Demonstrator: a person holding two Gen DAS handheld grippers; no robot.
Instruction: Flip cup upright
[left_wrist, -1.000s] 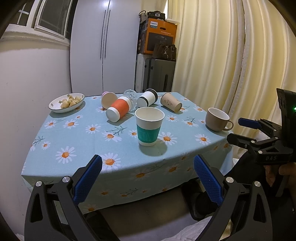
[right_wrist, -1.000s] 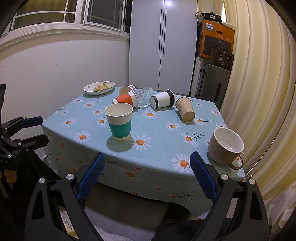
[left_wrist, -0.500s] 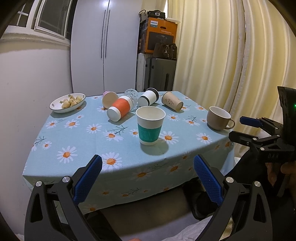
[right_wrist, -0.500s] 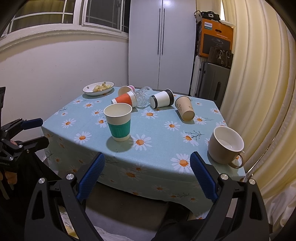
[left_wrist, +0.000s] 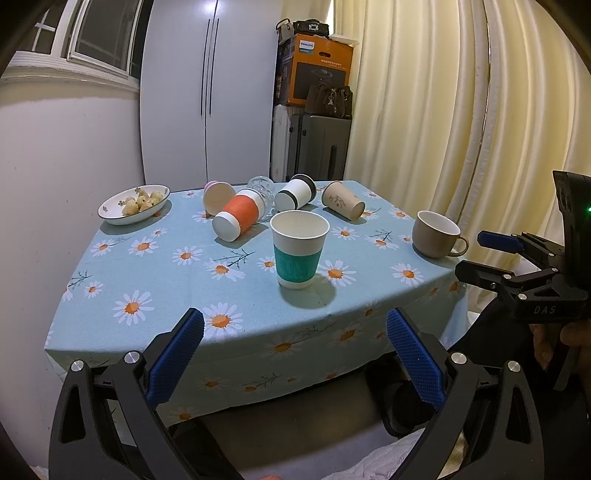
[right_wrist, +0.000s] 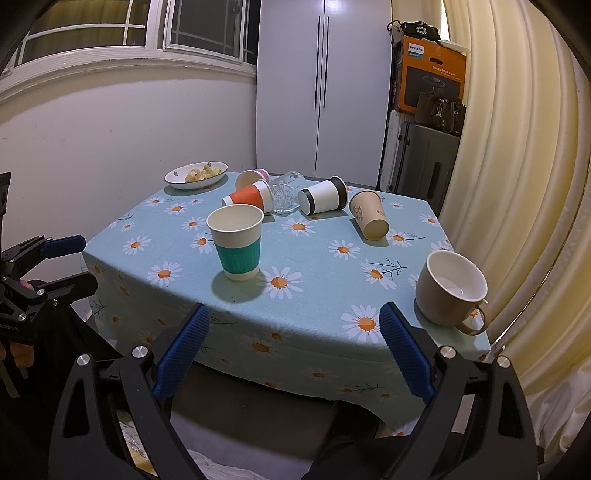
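A teal-sleeved paper cup (left_wrist: 299, 249) (right_wrist: 237, 245) stands upright near the table's front edge. A beige mug (left_wrist: 436, 233) (right_wrist: 452, 290) stands upright at the right. Behind lie on their sides an orange-sleeved cup (left_wrist: 239, 215) (right_wrist: 248, 195), a pink cup (left_wrist: 218, 195) (right_wrist: 248, 178), a clear glass (left_wrist: 263, 186) (right_wrist: 286, 192), a white cup with black bands (left_wrist: 295, 192) (right_wrist: 323, 195) and a tan cup (left_wrist: 342, 205) (right_wrist: 368, 216). My left gripper (left_wrist: 294, 354) is open and empty, short of the table's front edge. My right gripper (right_wrist: 294, 345) is open and empty, also short of the table.
A white dish of snacks (left_wrist: 133, 204) (right_wrist: 195, 175) sits at the table's back left. The table wears a daisy-print cloth (left_wrist: 147, 266). A white wardrobe (left_wrist: 207, 92), a suitcase (left_wrist: 321, 147) and cream curtains (left_wrist: 461, 110) stand behind and right.
Both grippers have drifted slightly; the view of the table has shifted a little. No cup has moved.
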